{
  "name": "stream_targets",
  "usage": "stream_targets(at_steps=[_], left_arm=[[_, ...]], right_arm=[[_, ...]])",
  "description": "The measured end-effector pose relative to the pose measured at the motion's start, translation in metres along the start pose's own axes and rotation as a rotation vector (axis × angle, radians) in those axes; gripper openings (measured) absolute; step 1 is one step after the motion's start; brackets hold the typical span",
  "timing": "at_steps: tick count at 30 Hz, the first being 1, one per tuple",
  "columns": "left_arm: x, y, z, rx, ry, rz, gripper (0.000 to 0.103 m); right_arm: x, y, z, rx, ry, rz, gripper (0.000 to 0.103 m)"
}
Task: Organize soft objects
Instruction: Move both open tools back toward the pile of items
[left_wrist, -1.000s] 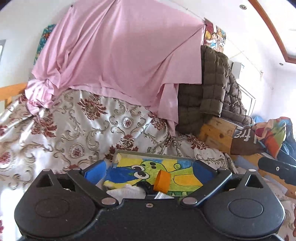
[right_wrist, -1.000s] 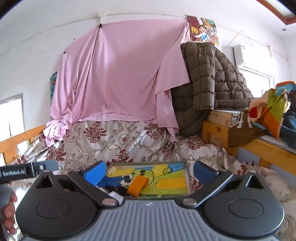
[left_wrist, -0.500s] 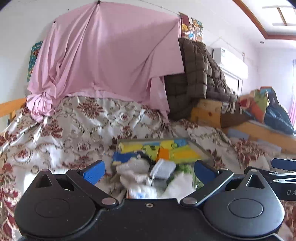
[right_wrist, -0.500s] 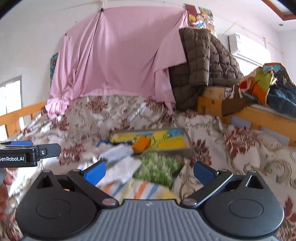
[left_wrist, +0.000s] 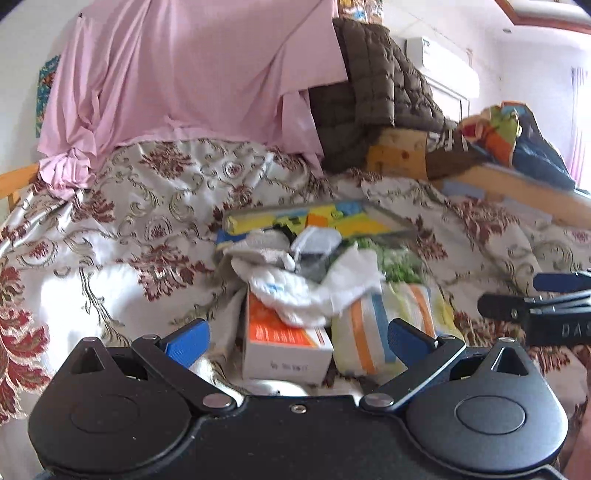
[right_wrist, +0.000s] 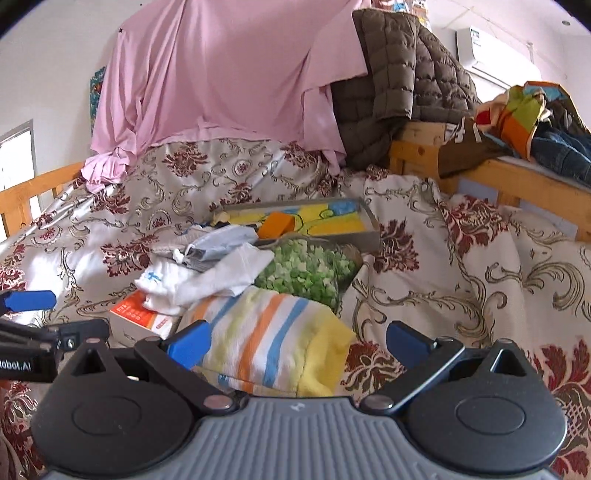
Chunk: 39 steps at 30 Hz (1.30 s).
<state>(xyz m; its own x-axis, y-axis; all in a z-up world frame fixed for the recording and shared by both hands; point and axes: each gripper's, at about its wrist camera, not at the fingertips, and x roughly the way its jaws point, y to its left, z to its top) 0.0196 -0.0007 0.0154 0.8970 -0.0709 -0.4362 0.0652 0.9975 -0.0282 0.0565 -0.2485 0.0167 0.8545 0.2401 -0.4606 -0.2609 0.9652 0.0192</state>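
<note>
my right gripper (right_wrist: 295, 341) was spread wide and empty, the striped towel (right_wrist: 273, 332) lying between its fingers at lower centre, long axis running toward the upper left. my left gripper (left_wrist: 295, 338), also spread, faced the socks (left_wrist: 306, 291) on the box (left_wrist: 284, 339).

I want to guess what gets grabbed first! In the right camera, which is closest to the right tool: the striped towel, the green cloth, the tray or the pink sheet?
1. Striped towel, right between the right tool's open fingers.
2. Green cloth, just behind the towel.
3. Tray, beyond the cloth on the bed.
4. Pink sheet, hanging at the back.
</note>
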Motion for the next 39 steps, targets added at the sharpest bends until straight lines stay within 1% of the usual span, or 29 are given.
stream_targets(at_steps=[5,12,21,31,36,39], left_arm=[[0.005,-0.003,-0.006,-0.008,0.057,-0.008,0.102],[0.01,-0.009,-0.008,0.011,0.088,-0.015,0.102],[0.017,-0.019,-0.014,0.046,0.128,-0.029,0.102],[0.027,-0.034,-0.021,0.081,0.171,-0.055,0.102],[0.034,-0.04,-0.024,0.09,0.192,-0.067,0.102],[0.04,-0.043,-0.026,0.088,0.207,-0.068,0.102]], right_arm=[[0.003,-0.001,-0.001,0.006,0.022,-0.004,0.103],[0.013,-0.004,-0.002,0.021,0.078,-0.003,0.103],[0.017,-0.009,-0.003,0.045,0.106,0.003,0.103],[0.023,-0.017,-0.003,0.099,0.133,0.016,0.103],[0.037,-0.02,0.0,0.123,0.17,0.064,0.103],[0.051,-0.019,0.003,0.11,0.183,0.094,0.103]])
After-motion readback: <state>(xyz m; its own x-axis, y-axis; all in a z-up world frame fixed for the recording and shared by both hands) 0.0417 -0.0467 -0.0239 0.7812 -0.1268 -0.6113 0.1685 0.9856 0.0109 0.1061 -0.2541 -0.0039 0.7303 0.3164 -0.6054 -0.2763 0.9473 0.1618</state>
